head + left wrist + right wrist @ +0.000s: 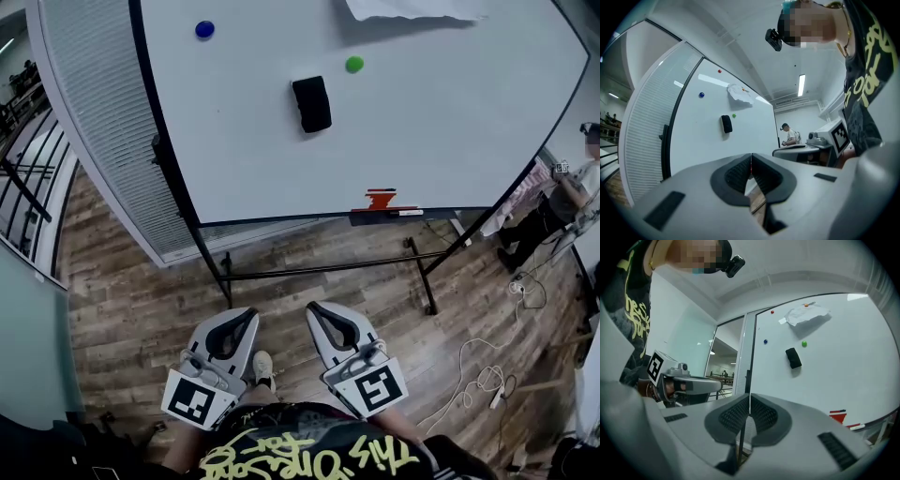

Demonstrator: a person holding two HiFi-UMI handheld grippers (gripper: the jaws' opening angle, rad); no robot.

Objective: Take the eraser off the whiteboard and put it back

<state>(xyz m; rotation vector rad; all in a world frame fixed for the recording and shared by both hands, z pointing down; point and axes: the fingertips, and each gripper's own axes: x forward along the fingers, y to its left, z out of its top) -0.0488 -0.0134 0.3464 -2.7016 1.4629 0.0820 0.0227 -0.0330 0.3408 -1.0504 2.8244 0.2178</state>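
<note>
Nearest, both grippers are held low in front of the person's body, side by side above the wood floor (pixel 141 309). The left gripper (pixel 247 317) has its fingers pressed together at the tips with nothing between them. The right gripper (pixel 317 310) is closed just the same, and also empty.

Ahead of the fingertips and well apart from them stands the whiteboard (pixel 441 131) on its dark frame. Its tray at the bottom edge carries a red item (pixel 382 200).

Higher on the board, above and beyond both sets of fingers, the black eraser (pixel 311 103) sticks to the white surface. Its long axis runs nearly up and down the board, tipped a little. A green magnet (pixel 353 64) sits just beside its upper right corner. A blue magnet (pixel 204 29) and a sheet of paper (pixel 412 7) lie farther up.

From the head view the eraser lies almost straight ahead of the right fingers and off to the right of the left ones. So the right gripper looks the better placed to reach it. It would need to open its fingers and close them across the eraser's short side.
</note>
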